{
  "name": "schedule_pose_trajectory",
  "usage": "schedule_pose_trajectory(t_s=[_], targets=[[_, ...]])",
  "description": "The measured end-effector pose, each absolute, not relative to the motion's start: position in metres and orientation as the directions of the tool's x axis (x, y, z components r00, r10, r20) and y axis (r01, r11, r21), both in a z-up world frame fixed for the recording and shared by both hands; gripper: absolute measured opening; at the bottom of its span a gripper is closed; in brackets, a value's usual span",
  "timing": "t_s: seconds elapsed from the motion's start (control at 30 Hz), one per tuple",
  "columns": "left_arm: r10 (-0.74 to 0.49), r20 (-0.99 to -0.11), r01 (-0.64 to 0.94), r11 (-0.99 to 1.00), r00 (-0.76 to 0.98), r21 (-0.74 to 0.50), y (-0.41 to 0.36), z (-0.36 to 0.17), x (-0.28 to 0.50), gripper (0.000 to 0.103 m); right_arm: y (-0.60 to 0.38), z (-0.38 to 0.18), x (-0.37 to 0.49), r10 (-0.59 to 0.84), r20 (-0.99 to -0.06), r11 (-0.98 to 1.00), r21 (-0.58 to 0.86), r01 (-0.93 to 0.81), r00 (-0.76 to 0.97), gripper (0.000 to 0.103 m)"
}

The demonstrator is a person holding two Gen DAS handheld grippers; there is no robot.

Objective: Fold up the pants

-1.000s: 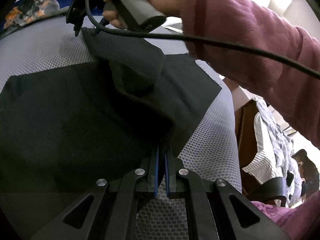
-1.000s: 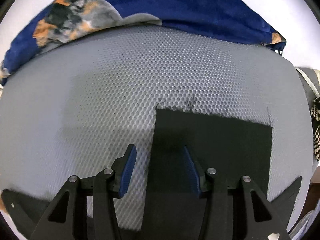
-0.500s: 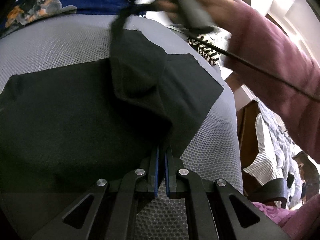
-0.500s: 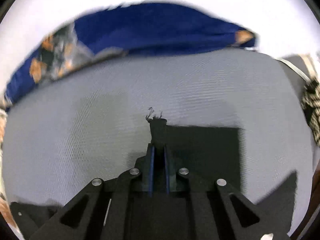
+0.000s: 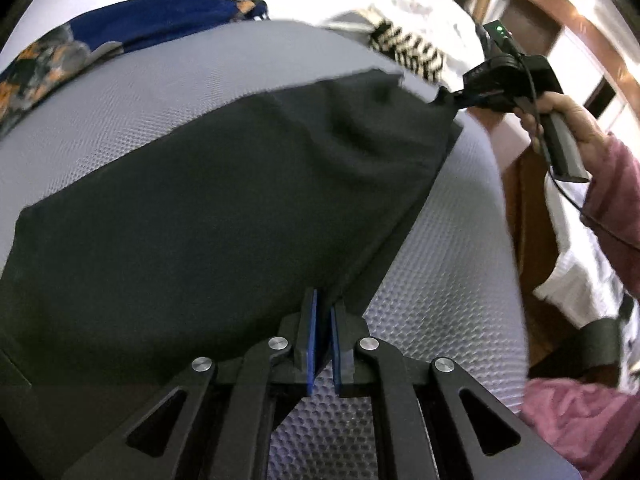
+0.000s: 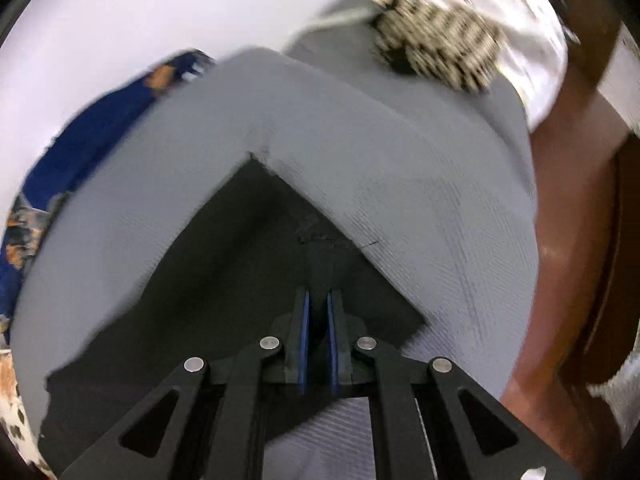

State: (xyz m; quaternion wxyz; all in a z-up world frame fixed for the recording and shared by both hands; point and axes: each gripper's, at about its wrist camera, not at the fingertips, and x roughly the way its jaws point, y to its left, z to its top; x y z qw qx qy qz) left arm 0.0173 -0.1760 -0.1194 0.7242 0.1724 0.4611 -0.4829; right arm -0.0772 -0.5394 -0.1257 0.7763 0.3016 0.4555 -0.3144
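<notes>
Now spread across grey honeycomb-textured mattress (image 5: 440,264): dark charcoal fabric pants (image 5: 208,216), pulled taut between two grips. Left gripper (image 5: 323,312) clamped tight on near edge of that cloth, blue pads nearly meeting with fabric pinched between. Right gripper (image 5: 454,98) likewise closed on far corner, lifted off the surface, held by hand (image 5: 560,120) in pink fuzzy sleeve (image 5: 616,200). From right wrist view, same gripper (image 6: 318,300) seen squeezing a bunched tuft of black cloth. Beyond, blue patterned blanket (image 5: 132,24) along far edge; black-and-white checked item (image 6: 436,56) near corner.
</notes>
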Motion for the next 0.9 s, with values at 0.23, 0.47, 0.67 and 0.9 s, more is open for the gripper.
schedule_pose_trajectory(t_s=[0.23,0.47,0.67,0.9], targets=[[-0.497,-0.858,0.873,0.467,0.128,-0.14,-0.184,-0.121,0.01,0.006,-0.538,-0.145,-0.106,-0.197,-0.875,0.575,0.262,0.775,0.442,0.006],[-0.495,-0.856,0.897,0.431,0.146,-0.097,-0.181,-0.115,-0.003,0.007,-0.539,-0.15,-0.116,-0.193,-0.87,0.57,0.276,0.774,0.453,0.006],[-0.482,-0.869,0.886,0.445,0.112,-0.133,-0.184,-0.124,0.009,0.01,-0.545,-0.164,-0.122,-0.168,-0.88,0.535,0.297,0.791,0.444,0.012],[-0.562,-0.826,0.822,0.493,0.049,-0.287,-0.16,-0.112,0.027,0.04,-0.562,-0.133,-0.127,-0.225,-0.84,0.59,0.286,0.755,0.493,0.036]])
